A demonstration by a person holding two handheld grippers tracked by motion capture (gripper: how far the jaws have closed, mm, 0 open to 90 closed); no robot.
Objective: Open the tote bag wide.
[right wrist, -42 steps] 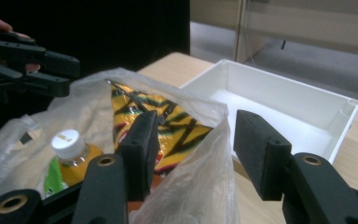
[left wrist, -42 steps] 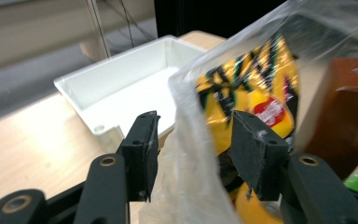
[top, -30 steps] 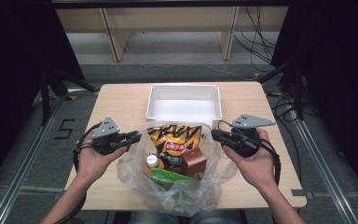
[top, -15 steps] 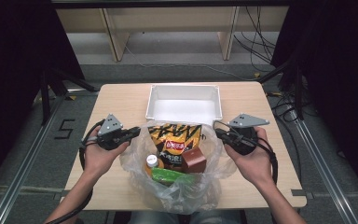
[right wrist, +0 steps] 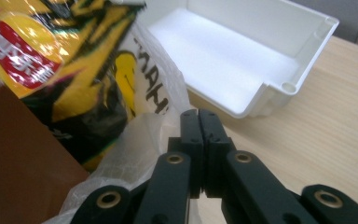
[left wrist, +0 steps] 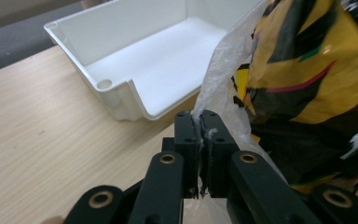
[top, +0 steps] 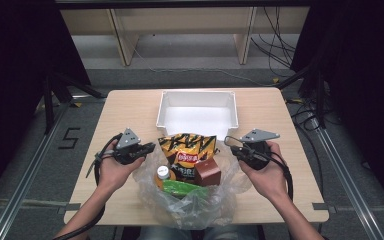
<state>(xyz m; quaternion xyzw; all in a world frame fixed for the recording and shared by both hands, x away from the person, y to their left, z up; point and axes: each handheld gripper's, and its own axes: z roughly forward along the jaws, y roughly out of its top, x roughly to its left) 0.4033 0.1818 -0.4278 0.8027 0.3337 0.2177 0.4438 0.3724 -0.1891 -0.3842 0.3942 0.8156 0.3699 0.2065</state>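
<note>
Left gripper (left wrist: pixel 199 122) jaws are pinching the plastic bag (top: pixel 195 202) rim tight; right gripper (right wrist: pixel 199 119) jaws are closed, bag film beside them, grip unclear. Looks like the bag is being spread open between the jaws; next probably unloading the chips bag (top: pixel 188 150) into the white bin (top: pixel 198 111) beyond.

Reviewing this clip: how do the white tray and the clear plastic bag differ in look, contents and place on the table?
The white tray is rigid, opaque and rectangular; the plastic bag is soft, clear and crumpled. The tray is empty; the bag holds a yellow chip bag, a brown box, a green packet and a bottle. The tray sits at the far side, untouched; the bag lies near the person, its edge pinched by the left gripper. Both rest on the wooden table.
</note>
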